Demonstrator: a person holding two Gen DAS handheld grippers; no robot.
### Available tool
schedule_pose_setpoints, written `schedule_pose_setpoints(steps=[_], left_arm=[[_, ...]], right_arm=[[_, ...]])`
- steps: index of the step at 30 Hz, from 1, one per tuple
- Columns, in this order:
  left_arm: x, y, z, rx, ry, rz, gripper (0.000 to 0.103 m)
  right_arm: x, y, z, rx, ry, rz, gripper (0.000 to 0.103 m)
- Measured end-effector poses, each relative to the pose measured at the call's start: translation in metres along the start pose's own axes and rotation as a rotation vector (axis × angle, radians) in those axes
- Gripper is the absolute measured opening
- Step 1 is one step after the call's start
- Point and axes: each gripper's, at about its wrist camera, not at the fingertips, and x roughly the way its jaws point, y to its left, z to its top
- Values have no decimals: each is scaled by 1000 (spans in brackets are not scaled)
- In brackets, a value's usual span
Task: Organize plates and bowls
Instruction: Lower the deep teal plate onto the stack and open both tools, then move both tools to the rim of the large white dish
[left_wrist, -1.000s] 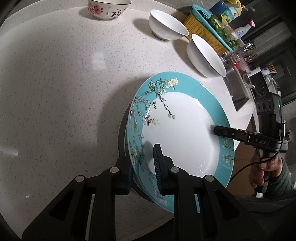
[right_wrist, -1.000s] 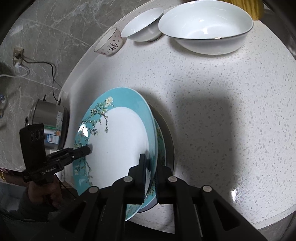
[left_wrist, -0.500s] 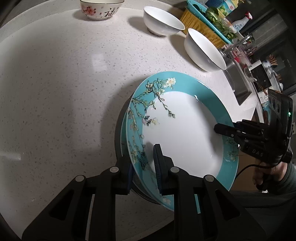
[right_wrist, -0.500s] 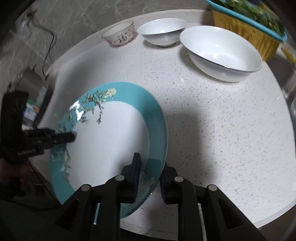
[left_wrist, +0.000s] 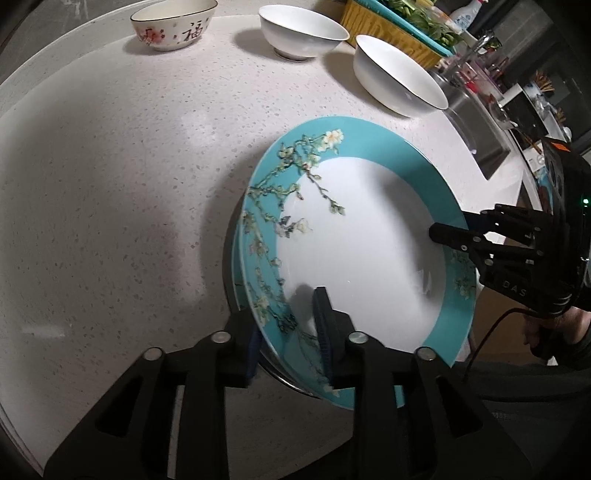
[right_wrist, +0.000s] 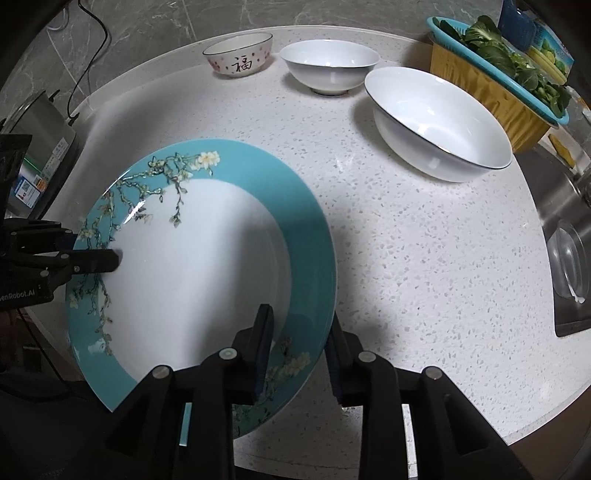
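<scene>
The teal plate (right_wrist: 207, 266) sits on a stack at the counter's (right_wrist: 424, 258) near edge, its rim between the just-loosened jaws of the left gripper (left_wrist: 286, 328) and right gripper (right_wrist: 299, 343), with three empty bowls behind and a greens-filled basket (right_wrist: 491, 96).

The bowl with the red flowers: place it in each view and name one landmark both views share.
Left wrist: flowered bowl at the top left, on the counter's far edge.
Right wrist: flowered bowl at the top, left of centre.
Shared landmark: the small white bowl just right of it.
</scene>
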Motion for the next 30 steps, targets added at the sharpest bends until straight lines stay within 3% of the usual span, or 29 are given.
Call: schedule_pose_setpoints(steps=[1, 3, 8, 10, 17, 22, 24, 27, 30], left_arm=[[-1, -1, 0, 1, -1, -17, 45], [-2, -4, -1, 5, -4, -59, 59], [-3, -6, 2, 25, 12, -69, 69], [-5, -6, 4, 35, 11, -28, 97], [-16, 5, 10, 21, 1, -8, 97], [-38, 15, 27, 13, -60, -12, 97], [-50, 20, 39, -4, -99, -44, 97], [-67, 22, 68, -10, -143, -131, 97], [-72, 18, 100, -26, -169, -226, 97]], right_arm=[[0, 1, 0, 0, 0, -3, 30], [-1, 3, 0, -3, -2, -11, 30], [-3, 9, -3, -4, 0, -48, 30], [-4, 14, -2, -19, -1, -77, 30], [-4, 14, 1, 11, 9, -95, 31], [-14, -2, 4, 109, -26, -29, 68], [-23, -19, 5, 195, -56, 19, 81], [-40, -68, 6, 443, -103, 150, 83], [-61, -119, 1, 662, -177, 226, 85]])
